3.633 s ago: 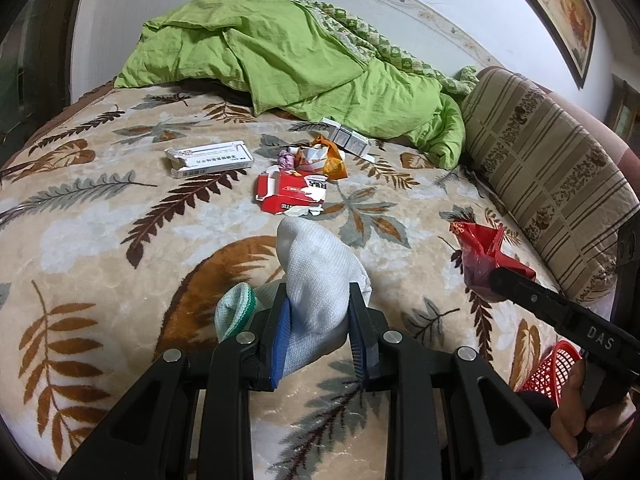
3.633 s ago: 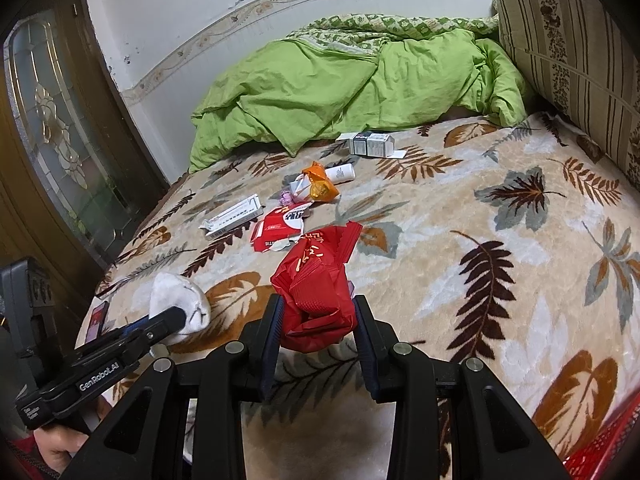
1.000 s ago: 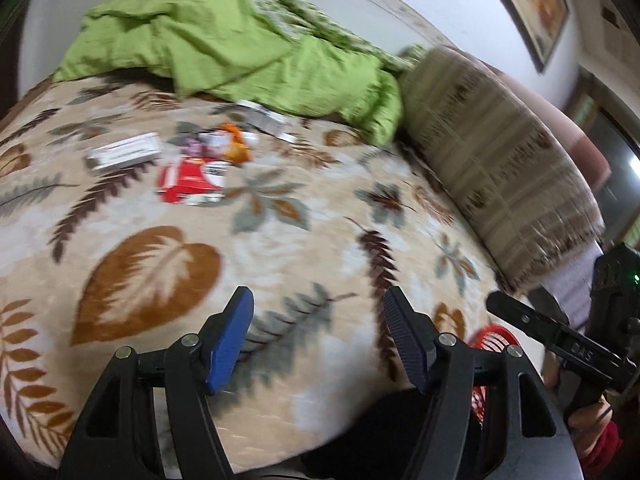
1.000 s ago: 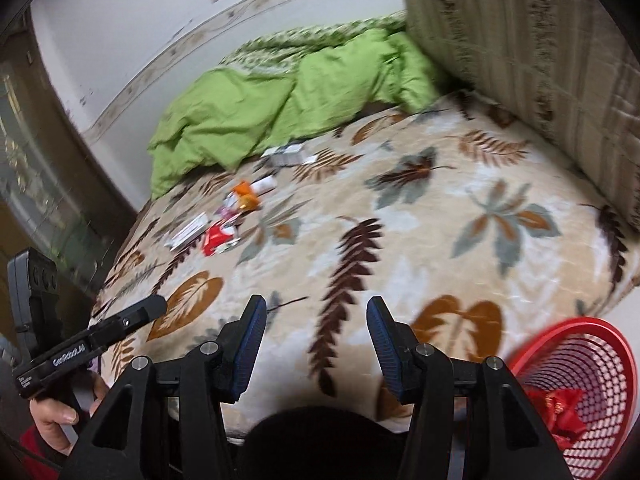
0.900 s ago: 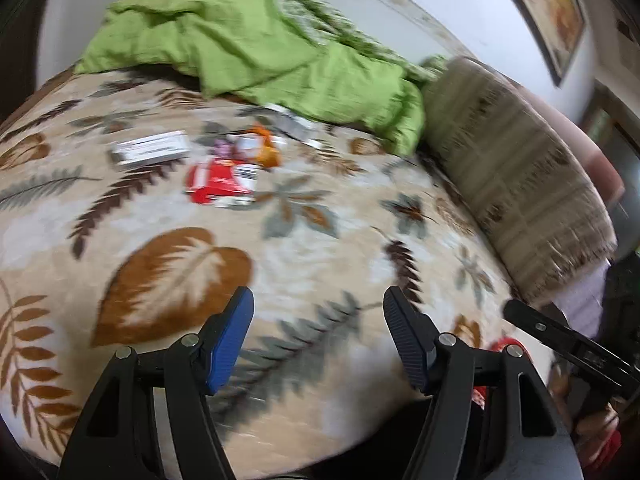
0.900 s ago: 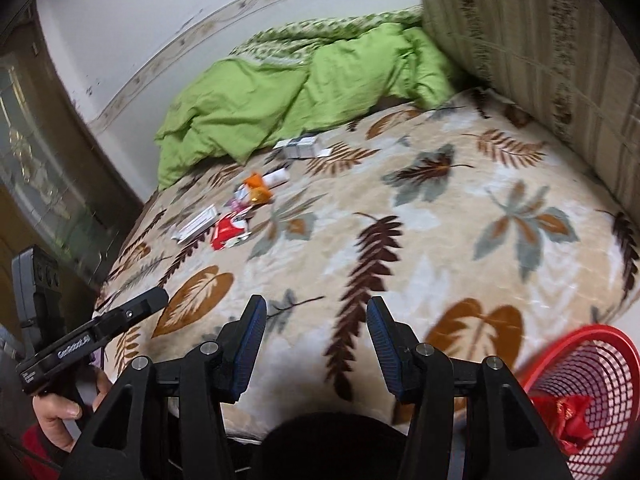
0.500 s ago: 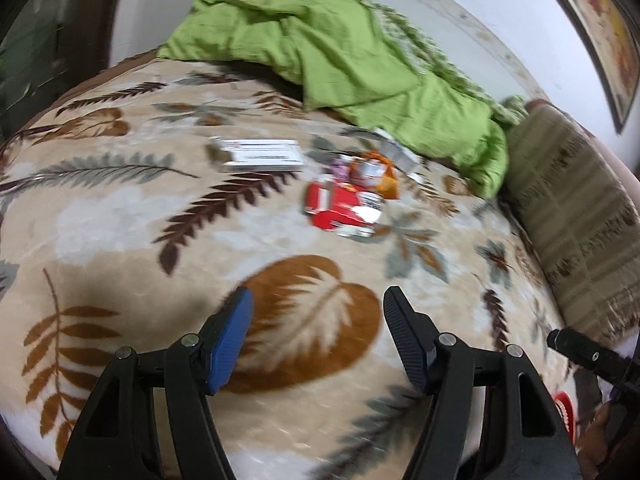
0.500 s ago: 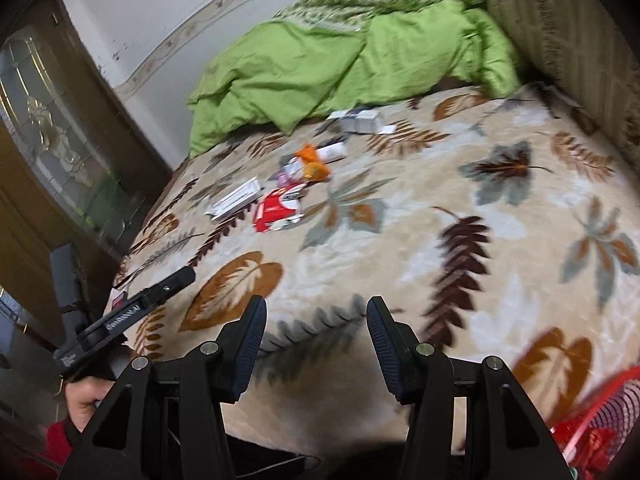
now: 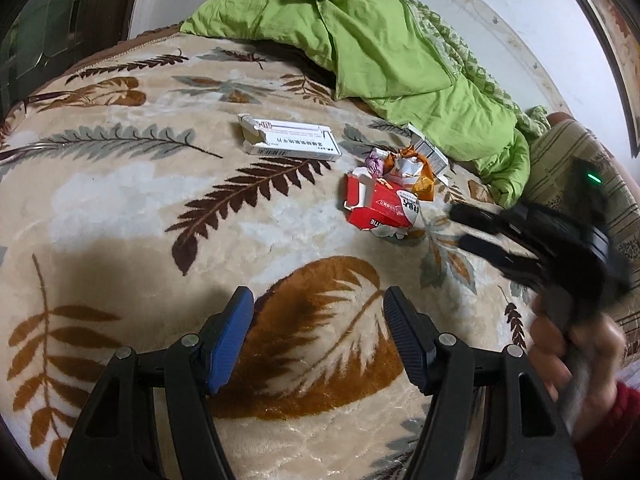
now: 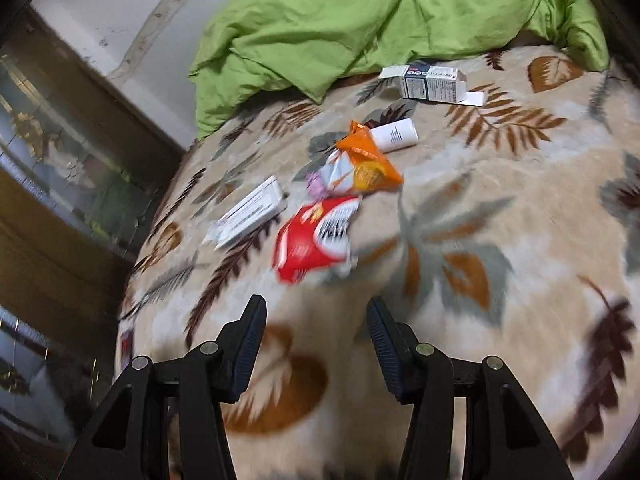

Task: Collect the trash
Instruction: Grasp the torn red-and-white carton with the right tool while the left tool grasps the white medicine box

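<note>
Trash lies on the leaf-patterned blanket: a torn red carton, an orange wrapper, a long white box, a white tube and a grey-white box. My left gripper is open and empty, well short of the red carton. My right gripper is open and empty, just short of the red carton; it also shows blurred in the left wrist view, right of the carton.
A crumpled green duvet lies at the back of the bed. A striped cushion stands at the right. A dark wood and glass door stands left of the bed.
Both grippers have swung from the red basket at the bed's right edge back over the bed. The right gripper has moved close to the red carton. Both stay open and empty.
</note>
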A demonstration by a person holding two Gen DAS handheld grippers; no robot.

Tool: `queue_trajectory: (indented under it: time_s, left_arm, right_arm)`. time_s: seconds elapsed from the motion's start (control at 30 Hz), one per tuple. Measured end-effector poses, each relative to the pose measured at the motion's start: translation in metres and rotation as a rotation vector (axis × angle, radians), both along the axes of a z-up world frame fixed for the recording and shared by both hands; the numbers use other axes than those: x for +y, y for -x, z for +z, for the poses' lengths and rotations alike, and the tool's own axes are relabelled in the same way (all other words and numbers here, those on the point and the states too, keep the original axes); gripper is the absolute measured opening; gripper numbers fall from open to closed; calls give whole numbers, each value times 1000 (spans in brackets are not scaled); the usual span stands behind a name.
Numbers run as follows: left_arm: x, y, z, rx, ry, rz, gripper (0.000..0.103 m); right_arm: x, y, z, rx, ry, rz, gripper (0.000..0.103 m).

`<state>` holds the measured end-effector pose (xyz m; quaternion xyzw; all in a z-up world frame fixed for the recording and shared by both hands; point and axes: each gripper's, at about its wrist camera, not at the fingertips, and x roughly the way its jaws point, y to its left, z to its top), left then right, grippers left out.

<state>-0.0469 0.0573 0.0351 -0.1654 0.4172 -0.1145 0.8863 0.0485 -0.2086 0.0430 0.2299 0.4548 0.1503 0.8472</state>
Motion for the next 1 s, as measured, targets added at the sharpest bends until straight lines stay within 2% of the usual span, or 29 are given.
queue_trajectory:
  time_s: [0.13, 0.3, 0.37, 0.4, 0.43, 0.5, 0.6, 0.83, 1.0]
  left_arm:
    - [-2, -1, -1, -1, -6, -11, 66]
    - [-5, -3, -1, -6, -11, -27, 66]
    - [-6, -3, -1, -3, -11, -33, 66]
    - [-6, -4, -1, -4, -11, -33, 66]
    - [-6, -3, -1, -6, -9, -33, 66]
    - [-6, -3, 0, -8, -4, -32, 66]
    - [-6, -3, 5, -24, -5, -38, 66]
    - [2, -41, 29, -74, -40, -60, 66]
    - [10, -105, 39, -86, -79, -59, 66]
  right_arm:
    - [0, -40, -25, 41, -20, -31, 55]
    - [6, -66, -49, 76, -149, -30, 55]
    - [12, -66, -51, 65, -197, -7, 46]
    - [15, -65, -51, 65, -215, 9, 37]
    - [18, -61, -48, 51, -228, 20, 34]
    - [23, -52, -39, 25, -237, 43, 20]
    - [20, -34, -23, -13, -238, 32, 9]
    - [-5, 22, 14, -110, -231, -38, 7]
    - [-12, 74, 26, -158, -197, -55, 7]
